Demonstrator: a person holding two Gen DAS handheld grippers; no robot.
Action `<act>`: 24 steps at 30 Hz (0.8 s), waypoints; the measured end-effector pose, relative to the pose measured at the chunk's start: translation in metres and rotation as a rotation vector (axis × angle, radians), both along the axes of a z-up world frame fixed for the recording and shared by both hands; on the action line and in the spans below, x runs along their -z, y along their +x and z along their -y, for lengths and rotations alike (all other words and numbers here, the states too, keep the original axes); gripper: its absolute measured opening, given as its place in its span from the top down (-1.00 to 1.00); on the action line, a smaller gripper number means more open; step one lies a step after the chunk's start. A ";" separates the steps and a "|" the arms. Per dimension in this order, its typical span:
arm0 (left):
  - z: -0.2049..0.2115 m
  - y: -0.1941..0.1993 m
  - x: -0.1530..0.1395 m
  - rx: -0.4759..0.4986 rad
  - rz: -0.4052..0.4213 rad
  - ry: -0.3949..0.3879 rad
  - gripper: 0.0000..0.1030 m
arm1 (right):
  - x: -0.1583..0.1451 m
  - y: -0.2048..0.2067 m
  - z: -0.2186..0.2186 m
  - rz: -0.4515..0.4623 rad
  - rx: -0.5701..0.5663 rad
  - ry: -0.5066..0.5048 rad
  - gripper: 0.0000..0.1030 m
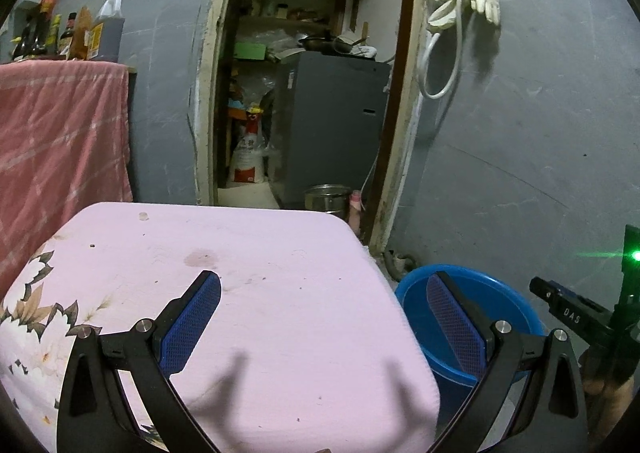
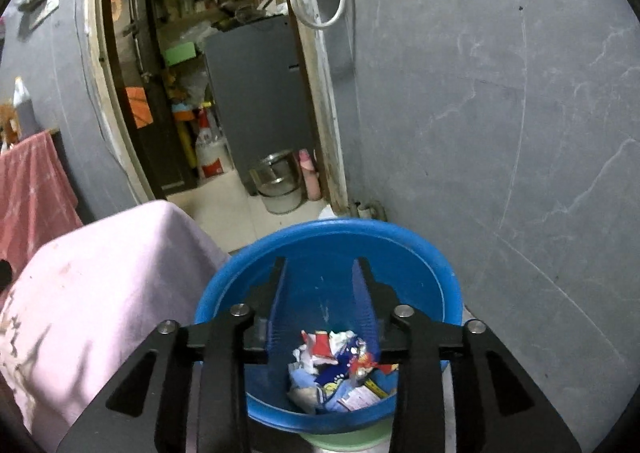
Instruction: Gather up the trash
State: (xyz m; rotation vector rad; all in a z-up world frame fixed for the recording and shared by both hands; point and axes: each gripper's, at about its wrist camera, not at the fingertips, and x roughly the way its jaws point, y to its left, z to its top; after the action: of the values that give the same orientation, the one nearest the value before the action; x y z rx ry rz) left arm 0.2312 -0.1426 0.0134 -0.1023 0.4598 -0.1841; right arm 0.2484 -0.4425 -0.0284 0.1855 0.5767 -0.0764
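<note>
A blue plastic basin (image 2: 408,253) stands on the floor beside the table and holds crumpled wrappers (image 2: 340,365). My right gripper (image 2: 322,273) hangs over the basin, its jaws partly open and empty, the wrappers lying below and between them. My left gripper (image 1: 324,293) is wide open and empty above the pink tablecloth (image 1: 260,293), its right finger over the basin (image 1: 512,305). The right gripper's body (image 1: 576,317) shows at the right edge of the left wrist view.
A red-clothed stand (image 1: 60,141) with bottles (image 1: 108,29) is at the left. An open doorway (image 1: 304,93) leads to a storeroom with a grey fridge (image 1: 332,125) and a steel pot (image 1: 326,197). A grey wall (image 2: 500,113) stands behind the basin.
</note>
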 end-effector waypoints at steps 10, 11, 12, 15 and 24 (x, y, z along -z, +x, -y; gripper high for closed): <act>-0.009 -0.025 -0.018 0.056 0.022 -0.029 -0.96 | -0.042 -0.056 -0.025 0.131 -0.015 -0.006 0.02; -0.010 -0.030 -0.021 0.065 0.028 -0.032 -0.96 | -0.048 -0.068 -0.030 0.150 -0.018 -0.007 -0.02; -0.012 -0.034 -0.022 0.073 0.032 -0.035 -0.96 | -0.052 -0.072 -0.034 0.160 -0.019 -0.009 -0.03; -0.016 -0.047 -0.026 0.090 0.038 -0.037 -0.96 | -0.064 -0.097 -0.045 0.194 -0.018 -0.018 -0.17; -0.034 -0.089 -0.030 0.104 0.040 -0.028 -0.96 | -0.078 -0.154 -0.065 0.247 -0.016 -0.002 -0.65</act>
State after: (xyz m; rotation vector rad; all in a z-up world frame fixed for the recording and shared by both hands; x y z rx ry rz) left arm 0.1422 -0.1091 0.0431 -0.1021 0.4228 -0.2944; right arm 0.0940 -0.3778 0.0495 0.1847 0.3316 -0.0373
